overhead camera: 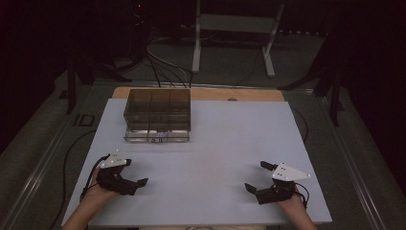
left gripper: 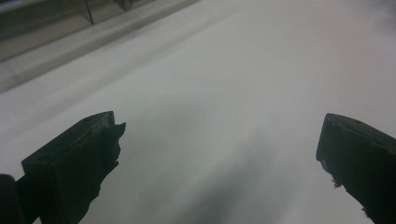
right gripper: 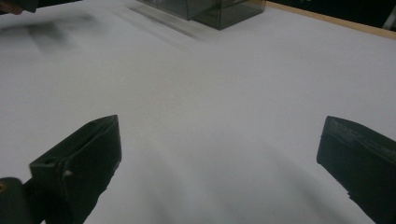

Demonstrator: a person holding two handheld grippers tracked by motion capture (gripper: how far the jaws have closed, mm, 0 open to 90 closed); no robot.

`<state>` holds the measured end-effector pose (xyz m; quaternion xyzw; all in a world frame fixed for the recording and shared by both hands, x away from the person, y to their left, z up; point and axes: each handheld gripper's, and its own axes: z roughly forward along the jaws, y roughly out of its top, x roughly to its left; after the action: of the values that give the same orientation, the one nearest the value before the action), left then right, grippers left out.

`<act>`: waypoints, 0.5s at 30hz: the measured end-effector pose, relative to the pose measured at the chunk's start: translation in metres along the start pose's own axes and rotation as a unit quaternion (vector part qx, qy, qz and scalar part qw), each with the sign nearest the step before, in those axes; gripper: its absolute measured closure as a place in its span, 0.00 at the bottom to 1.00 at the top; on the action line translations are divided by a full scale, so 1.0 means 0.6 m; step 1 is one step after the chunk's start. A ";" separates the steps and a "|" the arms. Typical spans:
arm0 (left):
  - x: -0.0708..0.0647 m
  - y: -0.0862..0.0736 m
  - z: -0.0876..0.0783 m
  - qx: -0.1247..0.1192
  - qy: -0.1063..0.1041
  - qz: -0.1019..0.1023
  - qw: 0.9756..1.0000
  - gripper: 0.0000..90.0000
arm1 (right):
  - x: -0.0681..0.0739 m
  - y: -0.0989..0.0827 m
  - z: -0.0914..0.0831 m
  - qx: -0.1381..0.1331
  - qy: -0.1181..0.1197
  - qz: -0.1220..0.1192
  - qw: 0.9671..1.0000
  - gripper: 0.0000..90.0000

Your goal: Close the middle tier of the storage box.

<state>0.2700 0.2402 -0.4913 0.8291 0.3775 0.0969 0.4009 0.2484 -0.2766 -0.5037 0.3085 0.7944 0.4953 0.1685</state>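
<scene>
Both grippers wait wide open and empty — the smoky drawer box (overhead camera: 157, 114) sits well ahead.

To reach it well, I'd bring the left gripper (overhead camera: 135, 183) forward first, level; right gripper (overhead camera: 255, 184) steadying after.

The right gripper (right gripper: 219, 154) has its two black jaws wide apart over the white tabletop (right gripper: 224, 84). A dark see-through box (right gripper: 219, 9) sits far ahead.

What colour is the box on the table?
Smoky, see-through grey box; clearest in the high view.
</scene>
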 end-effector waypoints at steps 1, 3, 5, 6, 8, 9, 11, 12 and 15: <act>0.000 0.002 -0.001 -0.001 0.000 -0.004 1.000 0.00 | 0.000 0.000 0.000 0.000 0.000 -0.001 1.000 0.00; -0.001 0.005 -0.004 -0.008 0.010 -0.006 1.000 0.00 | 0.000 0.000 0.001 0.001 0.000 -0.001 1.000 0.00; 0.000 0.009 -0.007 -0.014 0.010 -0.008 1.000 0.00 | 0.001 0.001 0.001 0.000 -0.001 -0.003 1.000 0.00; 0.000 0.011 -0.009 -0.014 0.010 -0.010 1.000 0.00 | 0.001 0.001 0.000 0.000 -0.001 -0.003 1.000 0.00; 0.000 0.014 -0.010 -0.018 0.011 -0.011 1.000 0.00 | 0.001 0.000 0.000 0.000 -0.001 -0.002 1.000 0.00; 0.001 0.015 -0.011 -0.017 0.011 -0.011 1.000 0.00 | 0.001 0.000 0.000 0.000 -0.002 -0.002 1.000 0.00; -0.001 0.018 -0.010 -0.013 0.010 -0.006 1.000 0.00 | 0.000 0.000 0.000 0.000 -0.002 -0.002 1.000 0.00; 0.000 0.020 -0.010 -0.012 0.011 -0.004 1.000 0.00 | 0.000 0.000 0.000 0.000 -0.002 -0.001 1.000 0.00; -0.003 0.027 -0.010 -0.013 0.010 0.002 1.000 0.00 | 0.000 0.000 0.001 0.001 -0.001 -0.004 1.000 0.00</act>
<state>0.2750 0.2361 -0.4750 0.8237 0.3787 0.1103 0.4074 0.2487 -0.2760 -0.5039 0.3061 0.7958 0.4937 0.1711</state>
